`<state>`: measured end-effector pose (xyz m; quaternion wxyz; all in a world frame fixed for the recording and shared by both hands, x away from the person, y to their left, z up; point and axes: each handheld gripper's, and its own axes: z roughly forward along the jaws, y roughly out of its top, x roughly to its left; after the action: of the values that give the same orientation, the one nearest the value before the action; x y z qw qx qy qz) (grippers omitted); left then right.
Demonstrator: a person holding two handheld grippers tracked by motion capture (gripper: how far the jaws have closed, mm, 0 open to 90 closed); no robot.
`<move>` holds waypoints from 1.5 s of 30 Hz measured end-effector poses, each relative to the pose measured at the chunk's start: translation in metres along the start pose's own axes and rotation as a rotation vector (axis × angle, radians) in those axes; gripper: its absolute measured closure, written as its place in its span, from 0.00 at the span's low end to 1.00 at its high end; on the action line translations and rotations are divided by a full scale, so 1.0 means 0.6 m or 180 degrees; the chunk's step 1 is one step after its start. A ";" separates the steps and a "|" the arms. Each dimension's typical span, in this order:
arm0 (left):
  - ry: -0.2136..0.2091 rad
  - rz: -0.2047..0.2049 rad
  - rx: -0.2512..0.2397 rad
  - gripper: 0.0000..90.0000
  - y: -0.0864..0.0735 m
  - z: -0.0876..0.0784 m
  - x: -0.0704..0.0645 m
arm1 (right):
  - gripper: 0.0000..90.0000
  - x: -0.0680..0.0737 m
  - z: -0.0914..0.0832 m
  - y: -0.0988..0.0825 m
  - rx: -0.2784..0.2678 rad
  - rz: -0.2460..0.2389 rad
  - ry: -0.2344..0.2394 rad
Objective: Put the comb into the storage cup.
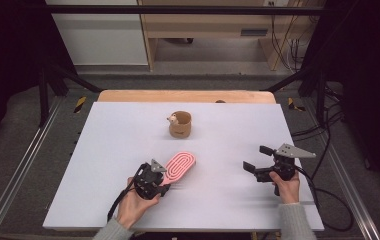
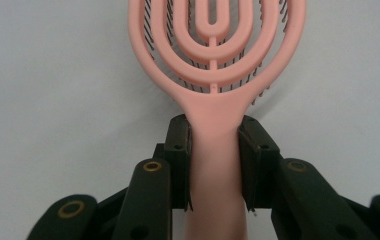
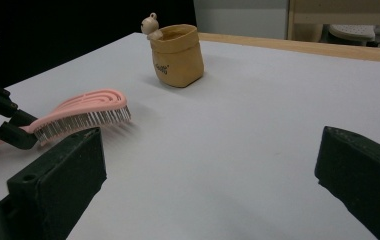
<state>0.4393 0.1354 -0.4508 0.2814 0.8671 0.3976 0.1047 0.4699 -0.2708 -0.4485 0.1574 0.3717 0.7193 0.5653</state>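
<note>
White surface (image 1: 128, 150) under black frame | left tongs (image 2: 213, 150) clamped on pink brush (image 2: 213, 75) handle, brush head lifted just above surface | right tongs (image 3: 208, 165) wide apart, holding nothing | risk: smooth handle may slip or twist, brush drops, or knocks tan pouch (image 3: 177, 56) | writing on pouch too small to read

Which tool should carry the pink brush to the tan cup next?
Left. The left tool is already shut on the brush handle; the right tool is open, holding nothing, off to the side of the cup.
</note>
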 end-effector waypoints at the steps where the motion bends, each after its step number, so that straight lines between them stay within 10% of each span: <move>1: 0.0005 -0.0011 -0.0031 0.77 0.000 -0.002 0.000 | 0.01 0.000 0.000 0.000 0.0001 0.0003 0.0002; 45: 0.0253 0.0012 -0.0947 0.77 -0.001 -0.074 0.025 | 0.01 0.006 0.005 0.002 -0.0024 0.0027 0.0045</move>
<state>0.4309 0.1648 -0.4152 0.3905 0.8118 0.3868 0.1973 0.4700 -0.2662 -0.4478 0.1514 0.3702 0.7167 0.5713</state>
